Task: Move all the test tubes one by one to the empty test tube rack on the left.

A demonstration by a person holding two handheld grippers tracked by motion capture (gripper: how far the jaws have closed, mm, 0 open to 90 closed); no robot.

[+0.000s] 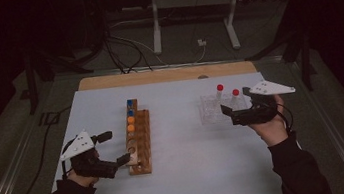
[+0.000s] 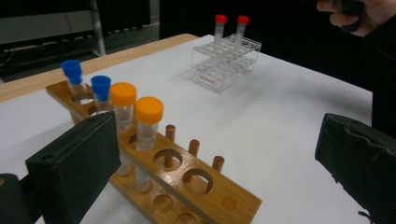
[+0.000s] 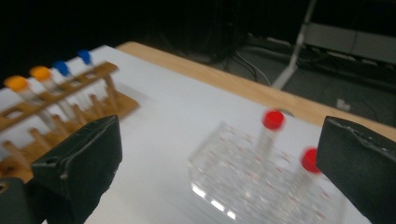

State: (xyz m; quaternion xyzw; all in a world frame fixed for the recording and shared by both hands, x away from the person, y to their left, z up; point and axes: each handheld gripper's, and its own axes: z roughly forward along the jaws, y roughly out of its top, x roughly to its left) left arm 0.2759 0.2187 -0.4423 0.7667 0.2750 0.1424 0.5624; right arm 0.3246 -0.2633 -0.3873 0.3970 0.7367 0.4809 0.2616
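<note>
Left gripper [image 1: 114, 147] jaws wide apart, empty, just beside the brown wooden tube rack [image 1: 139, 137] holding orange-capped tubes [image 2: 149, 122]. Right gripper [image 1: 235, 104] gaping, empty, at the clear plastic rack [image 1: 210, 108] with red-capped tubes [image 1: 220, 92].

Wooden rack [image 2: 177, 172]: light brown wood, smooth, faint sheen, visible grain; short wooden dowels between its two tiers.
Tubes with orange caps [image 2: 148, 135] and blue caps [image 2: 100, 91]: clear plastic bodies, matt plastic caps.
Clear rack [image 2: 226, 63]: transparent glossy plastic, bright glints in right gripper view.
Red-capped tubes [image 2: 220, 28]: clear plastic, matt red caps.
Bench [image 1: 208, 158]: matt white sheet over top, bare wood along far edge.
Left gripper [image 1: 116, 147] fingers [image 2: 77, 163]: black, matt, slightly rough, worn edges.
Right gripper [image 1: 235, 104]: black body, matt grey plate.
</note>
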